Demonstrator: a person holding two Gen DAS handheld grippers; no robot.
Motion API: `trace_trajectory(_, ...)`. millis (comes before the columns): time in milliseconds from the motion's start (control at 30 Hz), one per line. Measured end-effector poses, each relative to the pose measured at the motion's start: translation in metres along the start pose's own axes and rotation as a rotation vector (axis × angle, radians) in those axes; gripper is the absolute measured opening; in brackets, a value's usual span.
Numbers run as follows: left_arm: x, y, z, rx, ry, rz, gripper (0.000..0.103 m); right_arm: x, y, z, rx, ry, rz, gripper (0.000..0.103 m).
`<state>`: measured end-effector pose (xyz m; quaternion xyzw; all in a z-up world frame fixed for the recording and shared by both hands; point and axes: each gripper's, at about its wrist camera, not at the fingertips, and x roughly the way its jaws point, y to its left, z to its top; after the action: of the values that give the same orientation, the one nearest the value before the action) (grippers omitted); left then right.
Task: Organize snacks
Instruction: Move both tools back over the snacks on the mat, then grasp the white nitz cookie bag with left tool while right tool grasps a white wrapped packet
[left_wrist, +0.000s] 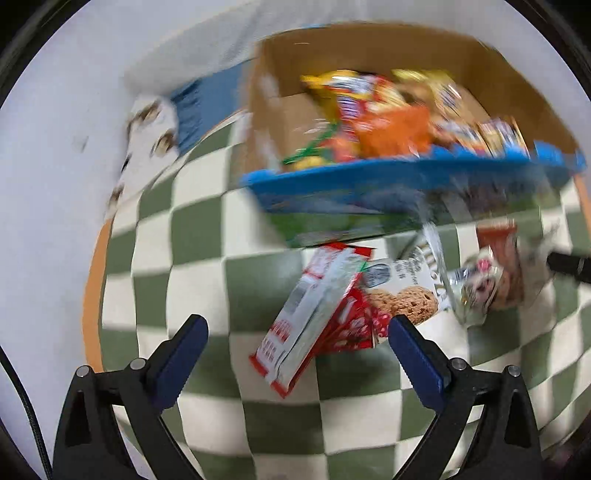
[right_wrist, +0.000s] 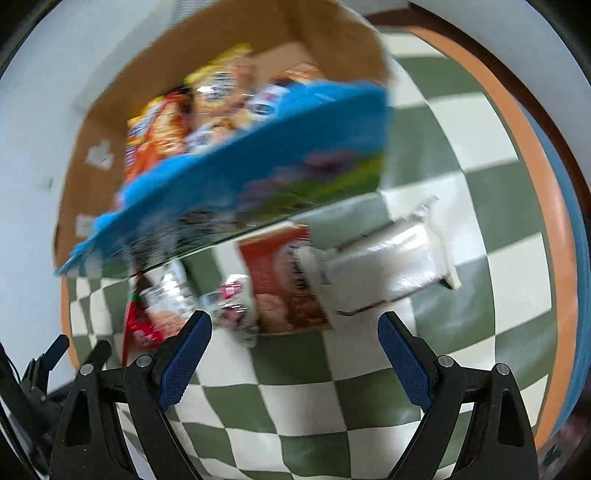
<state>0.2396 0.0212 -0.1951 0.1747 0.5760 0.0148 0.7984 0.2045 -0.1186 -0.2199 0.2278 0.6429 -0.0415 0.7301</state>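
A cardboard box (left_wrist: 280, 110) with a blue front (left_wrist: 388, 177) stands on the checkered cloth and holds several snack bags (left_wrist: 388, 122). In front of it lie a red-and-white packet (left_wrist: 314, 317), a cookie pack (left_wrist: 406, 291) and a small wrapped snack (left_wrist: 476, 291). My left gripper (left_wrist: 295, 332) is open just before the red-and-white packet. In the right wrist view the box (right_wrist: 110, 122) is at upper left, with a brown cookie pack (right_wrist: 280, 280) and a clear white pack (right_wrist: 391, 258) below it. My right gripper (right_wrist: 293, 328) is open, close to them.
The green-and-white checkered cloth (left_wrist: 184, 258) has an orange border (left_wrist: 92, 280) on a white table (left_wrist: 48, 184). A blue cloth (left_wrist: 207, 107) and a patterned item (left_wrist: 147, 140) lie at the back left. The other gripper's tip (left_wrist: 569, 264) shows at right.
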Motion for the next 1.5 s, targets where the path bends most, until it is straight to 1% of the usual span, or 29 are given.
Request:
trace_trajectory(33,0.002,-0.010,0.002,0.056,-0.019,0.012,0.100,0.003,-0.007,0.000,0.020,0.003,-0.004,0.094)
trace_trajectory(100,0.008,-0.037,0.004,0.214,-0.058,0.043,0.100,0.007,-0.017,0.001,0.040,0.004,-0.017,0.094)
trace_trajectory(233,0.026,-0.078,0.007,0.460,-0.064,0.067,0.100,0.006,-0.040,0.004,0.092,-0.011,-0.031,0.094)
trace_trajectory(267,0.030,-0.086,0.007,0.501,-0.067,0.085,0.100,0.006,-0.046,0.005,0.112,-0.011,-0.028,0.094)
trace_trajectory(333,0.037,-0.097,0.008,0.574,-0.067,0.097,0.100,0.007,-0.059,0.006,0.163,-0.011,-0.017,0.094)
trace_trajectory(367,0.040,-0.100,0.008,0.591,-0.065,0.101,0.100,0.008,-0.064,0.007,0.184,-0.009,-0.008,0.094)
trace_trajectory(400,0.045,-0.104,0.008,0.612,-0.048,0.096,0.100,0.010,-0.071,0.007,0.217,-0.007,0.005,0.094)
trace_trajectory(500,0.053,-0.115,0.002,0.674,-0.041,0.079,0.099,0.019,-0.085,0.010,0.301,-0.009,0.046,0.094)
trace_trajectory(567,0.057,-0.121,-0.001,0.702,-0.033,0.077,0.088,0.026,-0.091,0.012,0.355,-0.015,0.057,0.094)
trace_trajectory(600,0.058,-0.122,-0.002,0.702,-0.024,0.063,0.077,0.031,-0.095,0.014,0.388,-0.017,0.070,0.094)
trace_trajectory(633,0.060,-0.122,-0.002,0.689,-0.004,0.037,0.065,0.034,-0.097,0.016,0.409,-0.015,0.074,0.094)
trace_trajectory(667,0.060,-0.124,-0.004,0.675,0.012,0.017,0.061,0.039,-0.100,0.017,0.437,-0.012,0.074,0.093)
trace_trajectory(700,0.056,-0.130,-0.004,0.664,0.017,0.010,0.057,0.043,-0.103,0.018,0.467,-0.011,0.084,0.091)
trace_trajectory(733,0.054,-0.130,-0.004,0.636,0.022,0.004,0.056,0.047,-0.105,0.018,0.484,-0.004,0.087,0.087)
trace_trajectory(767,0.053,-0.128,-0.005,0.604,0.030,-0.007,0.055,0.050,-0.106,0.019,0.490,0.005,0.075,0.078)
trace_trajectory(800,0.052,-0.125,-0.004,0.565,0.043,-0.024,0.054,0.051,-0.107,0.020,0.483,0.008,0.064,0.075)
trace_trajectory(833,0.054,-0.119,-0.006,0.531,0.057,-0.040,0.054,0.052,-0.105,0.021,0.455,0.016,0.052,0.074)
trace_trajectory(900,0.056,-0.106,-0.008,0.407,0.105,-0.100,0.054,0.053,-0.098,0.025,0.369,0.036,0.022,0.070)
trace_trajectory(967,0.058,-0.095,-0.010,0.288,0.165,-0.152,0.053,0.055,-0.083,0.027,0.231,0.069,-0.027,0.066)
trace_trajectory(1000,0.060,-0.089,-0.013,0.216,0.200,-0.188,0.053,0.056,-0.073,0.026,0.131,0.102,-0.062,0.062)
trace_trajectory(1033,0.062,-0.083,-0.016,0.149,0.231,-0.217,0.053,0.057,-0.067,0.024,0.071,0.122,-0.079,0.061)
trace_trajectory(1100,0.064,-0.074,-0.022,0.050,0.270,-0.257,0.053,0.058,-0.054,0.018,-0.059,0.161,-0.127,0.058)
trace_trajectory(1167,0.068,-0.066,-0.029,-0.031,0.312,-0.293,0.053,0.059,-0.044,0.007,-0.171,0.189,-0.174,0.057)
trace_trajectory(1233,0.072,-0.058,-0.039,-0.122,0.360,-0.351,0.053,0.062,-0.038,-0.003,-0.250,0.219,-0.201,0.056)
trace_trajectory(1300,0.076,-0.051,-0.055,-0.184,0.405,-0.406,0.053,0.065,-0.034,-0.014,-0.313,0.251,-0.215,0.056)
trace_trajectory(1367,0.081,-0.049,-0.064,-0.215,0.434,-0.444,0.053,0.068,-0.028,-0.024,-0.369,0.277,-0.235,0.056)
trace_trajectory(1433,0.085,-0.049,-0.070,-0.217,0.444,-0.462,0.055,0.068,-0.025,-0.026,-0.376,0.269,-0.234,0.056)
trace_trajectory(1500,0.090,-0.051,-0.072,-0.209,0.446,-0.461,0.058,0.067,-0.027,-0.024,-0.346,0.256,-0.216,0.058)
